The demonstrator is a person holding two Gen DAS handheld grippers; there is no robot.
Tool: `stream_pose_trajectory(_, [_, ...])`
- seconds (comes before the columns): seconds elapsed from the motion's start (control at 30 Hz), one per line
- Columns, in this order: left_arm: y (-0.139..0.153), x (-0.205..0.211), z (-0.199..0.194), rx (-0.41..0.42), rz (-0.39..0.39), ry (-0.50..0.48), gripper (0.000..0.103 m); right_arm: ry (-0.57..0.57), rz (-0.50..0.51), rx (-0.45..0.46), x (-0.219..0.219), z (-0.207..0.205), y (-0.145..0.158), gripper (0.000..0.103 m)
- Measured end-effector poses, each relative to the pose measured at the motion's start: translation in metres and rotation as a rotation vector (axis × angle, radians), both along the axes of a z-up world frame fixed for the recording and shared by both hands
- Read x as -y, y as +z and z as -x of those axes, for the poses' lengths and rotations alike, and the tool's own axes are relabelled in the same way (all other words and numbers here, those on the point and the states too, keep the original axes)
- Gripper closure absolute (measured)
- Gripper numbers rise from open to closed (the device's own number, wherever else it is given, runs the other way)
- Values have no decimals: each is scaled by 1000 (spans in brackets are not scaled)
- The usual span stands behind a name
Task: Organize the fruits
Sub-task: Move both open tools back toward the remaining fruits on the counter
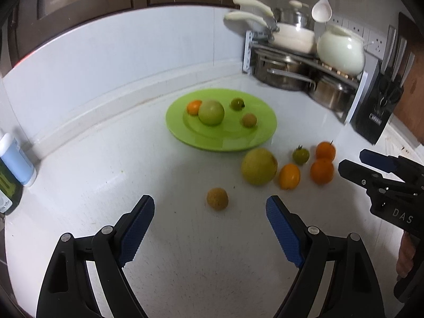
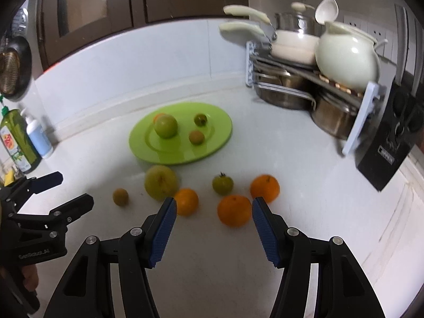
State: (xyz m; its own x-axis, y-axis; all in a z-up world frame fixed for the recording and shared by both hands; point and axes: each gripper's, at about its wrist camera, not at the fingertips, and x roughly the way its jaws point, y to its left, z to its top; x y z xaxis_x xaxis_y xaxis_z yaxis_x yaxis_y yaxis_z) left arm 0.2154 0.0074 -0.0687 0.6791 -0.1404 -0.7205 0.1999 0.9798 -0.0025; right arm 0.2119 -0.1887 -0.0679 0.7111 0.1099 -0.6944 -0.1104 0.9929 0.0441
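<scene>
A green plate holds a green apple, a small orange fruit, a green tomato and a brown fruit. On the counter lie a large yellow-green fruit, a brown fruit, a yellow-orange fruit, a green tomato and two oranges. My left gripper is open just before the brown fruit. My right gripper is open, with the near orange close ahead between its tips.
A rack with steel pots, a white pan and a white jar stands at the back right. A black knife block is at the right. Bottles stand at the left by the wall.
</scene>
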Motion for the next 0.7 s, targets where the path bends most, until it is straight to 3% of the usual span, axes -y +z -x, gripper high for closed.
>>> stream_pose_trajectory(0.5, [-37, 7, -34, -93, -23, 19, 19, -53, 0, -129, 16, -29, -46, 44])
stream_pose_trajectory(0.7, [-46, 8, -47, -112, -17, 25, 30, -57, -1, -143, 18, -38, -55, 45])
